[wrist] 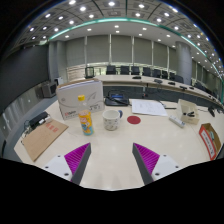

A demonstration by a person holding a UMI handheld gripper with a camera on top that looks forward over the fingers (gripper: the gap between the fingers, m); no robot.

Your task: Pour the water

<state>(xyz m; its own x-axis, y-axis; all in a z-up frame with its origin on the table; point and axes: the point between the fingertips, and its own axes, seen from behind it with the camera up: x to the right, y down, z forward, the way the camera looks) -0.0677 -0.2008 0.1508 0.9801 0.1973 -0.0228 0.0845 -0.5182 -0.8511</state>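
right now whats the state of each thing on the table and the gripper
gripper: open, nothing between its fingers, held back from the table's items
bottle: upright on the table, yellow label, beyond the left finger
mug: upright, white, just right of the bottle, apart from it; contents cannot be seen
red coaster: flat, bare, right of the mug
monitor: standing behind the bottle

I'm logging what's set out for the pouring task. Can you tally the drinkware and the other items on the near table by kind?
Bottle with yellow label: 1
White mug: 1
Red round coaster: 1
White box: 1
Brown flat board: 1
Total: 5
The gripper jaws stand open, holding nothing, short of the bottle and mug.
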